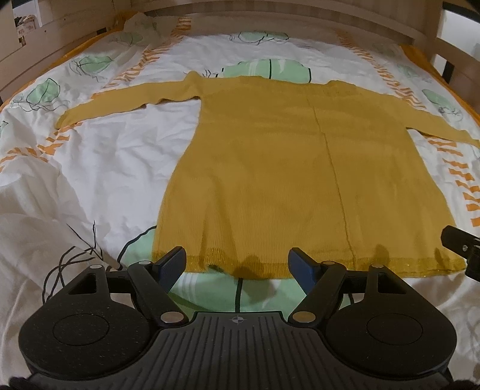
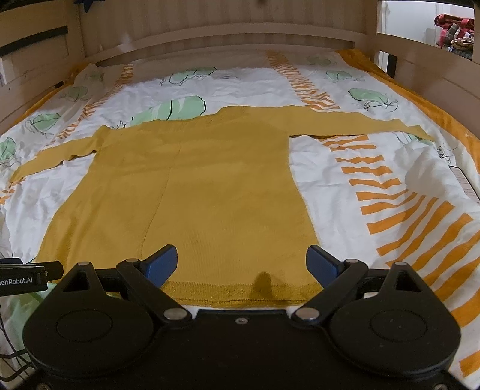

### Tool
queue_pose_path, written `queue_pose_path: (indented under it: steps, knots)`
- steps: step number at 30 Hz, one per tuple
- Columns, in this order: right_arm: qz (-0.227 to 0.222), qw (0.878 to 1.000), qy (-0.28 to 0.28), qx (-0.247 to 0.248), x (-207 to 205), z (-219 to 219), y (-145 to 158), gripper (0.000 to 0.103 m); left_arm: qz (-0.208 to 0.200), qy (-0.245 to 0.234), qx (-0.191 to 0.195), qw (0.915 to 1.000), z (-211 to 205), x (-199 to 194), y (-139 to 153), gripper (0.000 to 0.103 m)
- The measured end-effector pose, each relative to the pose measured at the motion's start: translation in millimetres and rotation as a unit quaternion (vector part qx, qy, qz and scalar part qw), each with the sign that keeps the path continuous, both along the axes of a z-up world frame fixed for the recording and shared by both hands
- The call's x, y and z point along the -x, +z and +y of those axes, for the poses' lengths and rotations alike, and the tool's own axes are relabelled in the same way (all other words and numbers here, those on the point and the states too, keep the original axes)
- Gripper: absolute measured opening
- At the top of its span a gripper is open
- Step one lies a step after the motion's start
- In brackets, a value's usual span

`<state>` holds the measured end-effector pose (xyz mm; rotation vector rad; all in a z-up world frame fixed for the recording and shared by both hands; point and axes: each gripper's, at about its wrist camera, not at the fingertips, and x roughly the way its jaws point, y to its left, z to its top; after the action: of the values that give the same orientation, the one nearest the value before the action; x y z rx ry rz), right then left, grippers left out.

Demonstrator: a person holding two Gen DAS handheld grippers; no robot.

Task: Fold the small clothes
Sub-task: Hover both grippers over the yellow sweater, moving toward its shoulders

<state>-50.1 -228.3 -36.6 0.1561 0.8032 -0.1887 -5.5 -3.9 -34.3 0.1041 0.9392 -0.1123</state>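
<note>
Both fingers of the left gripper [image 1: 237,265] stand spread, pinching nothing, above the hem at 6 o'clock of the mustard sweater [image 1: 288,168]. Right gripper [image 2: 241,264] fingers likewise stand spread over the hem, empty. Sweater lies flat, sleeves extended toward 9 and 3 o'clock, collar at 12 o'clock, on the patterned bedsheet [image 1: 120,150]. Wooden bed frame [image 2: 216,27] borders the sheet at 12 o'clock.

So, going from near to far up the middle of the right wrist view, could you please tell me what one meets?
Right gripper, jaws open → hem of the mustard sweater → sweater's neckline → patterned bedsheet → wooden bed frame.
</note>
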Motion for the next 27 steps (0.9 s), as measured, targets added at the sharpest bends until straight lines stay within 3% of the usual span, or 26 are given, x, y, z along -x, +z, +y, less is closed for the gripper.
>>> queue_pose_path:
  steps: [27]
  knots:
    - [0.012, 1.000, 0.005, -0.009, -3.5, 2.9, -4.2, 0.094, 0.009, 0.002, -0.003, 1.0000, 2.1, -2.6, -3.9, 0.074]
